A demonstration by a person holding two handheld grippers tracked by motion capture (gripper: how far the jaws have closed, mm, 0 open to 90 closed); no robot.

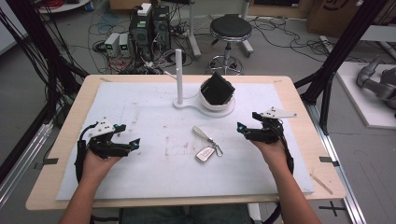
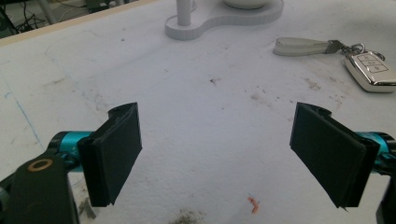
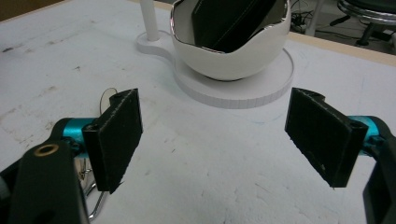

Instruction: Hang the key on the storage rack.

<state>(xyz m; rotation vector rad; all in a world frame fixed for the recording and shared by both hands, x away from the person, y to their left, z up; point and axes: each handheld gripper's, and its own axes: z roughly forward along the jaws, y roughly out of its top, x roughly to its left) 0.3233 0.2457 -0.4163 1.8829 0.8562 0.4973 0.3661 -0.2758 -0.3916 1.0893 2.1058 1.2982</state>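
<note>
High view: the left gripper (image 1: pixel 125 136) and right gripper (image 1: pixel 246 124) rest wide apart on the white mat (image 1: pixel 140 107), each holding nothing; between them, nearer the right one, lies the car key (image 1: pixel 205 153) with its pale strap (image 1: pixel 201 133), untouched, so whatever handling is intended appears not yet begun. At the far centre stands a white bowl (image 1: pixel 215 100) on a white stand (image 1: pixel 187 103), with a black box (image 1: pixel 217 87) tilted inside. Left gripper view: jaws spread wide over bare mat; the silver, buttoned key fob (image 2: pixel 372 69) lies far right. Right gripper view: jaws wide, facing the bowl (image 3: pixel 229 60); a key ring (image 3: pixel 93 205) lies behind the left jaw.
</note>
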